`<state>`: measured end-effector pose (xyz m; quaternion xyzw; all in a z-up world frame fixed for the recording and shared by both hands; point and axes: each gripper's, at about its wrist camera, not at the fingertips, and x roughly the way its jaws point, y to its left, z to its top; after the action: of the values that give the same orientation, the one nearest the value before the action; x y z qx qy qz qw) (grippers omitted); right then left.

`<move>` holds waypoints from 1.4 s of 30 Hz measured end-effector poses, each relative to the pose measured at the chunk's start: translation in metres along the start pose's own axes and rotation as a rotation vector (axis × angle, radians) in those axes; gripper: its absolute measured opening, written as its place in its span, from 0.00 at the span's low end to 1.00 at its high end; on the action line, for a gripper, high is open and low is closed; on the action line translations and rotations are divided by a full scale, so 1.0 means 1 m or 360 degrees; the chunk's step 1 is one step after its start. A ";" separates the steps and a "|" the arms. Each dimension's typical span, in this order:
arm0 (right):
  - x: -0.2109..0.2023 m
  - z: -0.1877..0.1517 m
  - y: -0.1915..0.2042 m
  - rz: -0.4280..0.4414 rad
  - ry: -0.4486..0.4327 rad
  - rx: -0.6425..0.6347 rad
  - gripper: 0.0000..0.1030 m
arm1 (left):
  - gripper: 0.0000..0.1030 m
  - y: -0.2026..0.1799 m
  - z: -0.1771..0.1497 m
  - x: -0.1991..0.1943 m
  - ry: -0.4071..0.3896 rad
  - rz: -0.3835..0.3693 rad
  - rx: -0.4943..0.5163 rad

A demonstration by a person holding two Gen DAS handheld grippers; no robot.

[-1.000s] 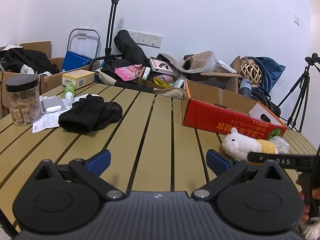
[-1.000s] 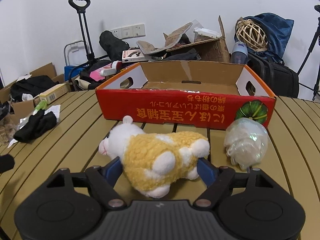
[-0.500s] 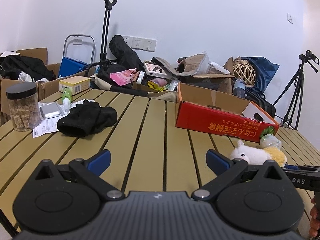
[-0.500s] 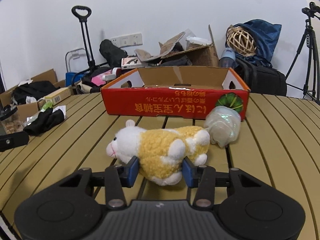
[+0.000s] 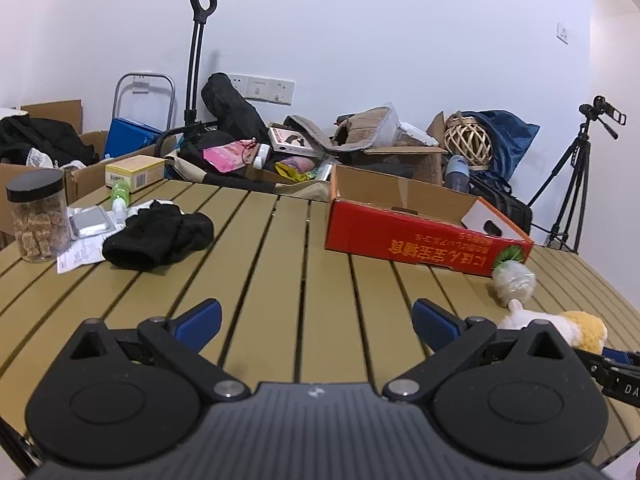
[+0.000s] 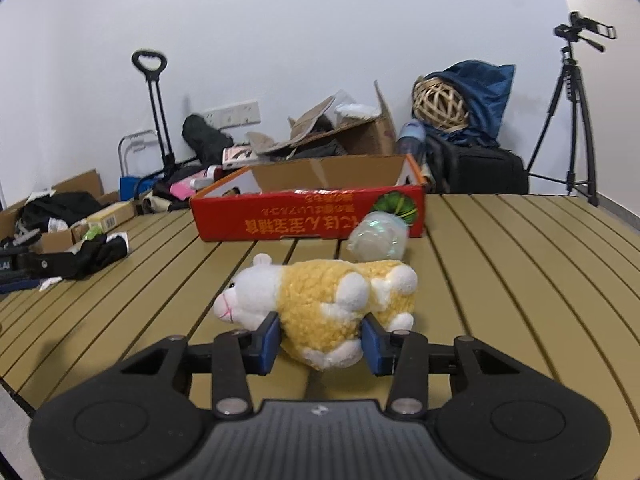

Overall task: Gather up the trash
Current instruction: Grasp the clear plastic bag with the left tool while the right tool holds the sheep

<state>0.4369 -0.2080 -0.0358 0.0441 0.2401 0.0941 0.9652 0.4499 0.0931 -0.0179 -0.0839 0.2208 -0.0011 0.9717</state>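
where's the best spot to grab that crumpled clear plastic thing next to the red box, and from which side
Grip the crumpled plastic across its bulging middle, coming from the near side, over the table's open slats. The red box stands right behind it, apparently touching, so one finger in front and one behind looks unworkable; close left to right. The right tongs are shut on the plush sheep, and the left tongs are open.

Red box (image 5: 416,236): one row of yellow East Asian characters along the long side, printed upside down, with a smaller row next to it; too small to read. Green pumpkin graphic at its right end. Right tool (image 5: 618,378) arm: white letters "DA", cut off at frame edge. Yellow carton (image 5: 134,170): barcode, digits illegible. Paper slip (image 5: 78,254) under the jar: print unreadable.
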 end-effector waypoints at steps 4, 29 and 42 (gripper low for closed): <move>-0.024 -0.004 -0.009 -0.0014 -0.0085 0.0023 0.39 | 1.00 -0.014 -0.005 -0.006 0.0020 -0.0029 0.0020; -0.055 -0.001 -0.171 -0.0288 -0.0380 0.0231 0.39 | 1.00 -0.216 0.000 0.080 0.0161 -0.0177 0.0336; -0.030 0.017 -0.207 -0.0372 -0.0404 0.0201 0.40 | 1.00 -0.260 0.000 0.176 0.0307 -0.0039 0.0394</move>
<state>0.4519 -0.4176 -0.0343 0.0880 0.1251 -0.0402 0.9874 0.6180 -0.1703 -0.0505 0.0344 0.3102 -0.0484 0.9488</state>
